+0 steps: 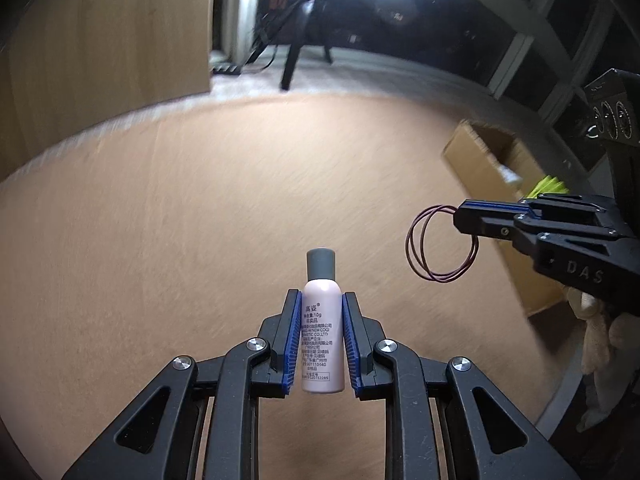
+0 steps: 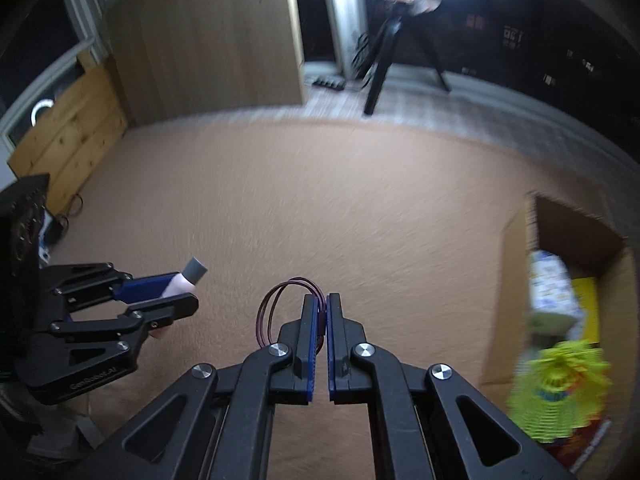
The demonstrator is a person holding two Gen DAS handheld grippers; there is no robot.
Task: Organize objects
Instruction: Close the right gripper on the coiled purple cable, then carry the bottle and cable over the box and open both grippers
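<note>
Notably, both tools are loaded above the desk (image 1: 200, 208).
Left hand-held gripper (image 1: 320, 340): closed partway on the pink bottle (image 1: 322, 336), gripped at mid-body, lower centre of frame, grey cap forward.
Right hand-held gripper (image 2: 319, 340): nearly closed, pinching thin maroon rubber bands (image 2: 280, 312) at lower centre.
Cardboard box (image 2: 516, 300): right edge, already holding items; probably the destination.
Risk: bands could slip from the narrow pinch; the smooth bottle could twist or slide if tilted.
</note>
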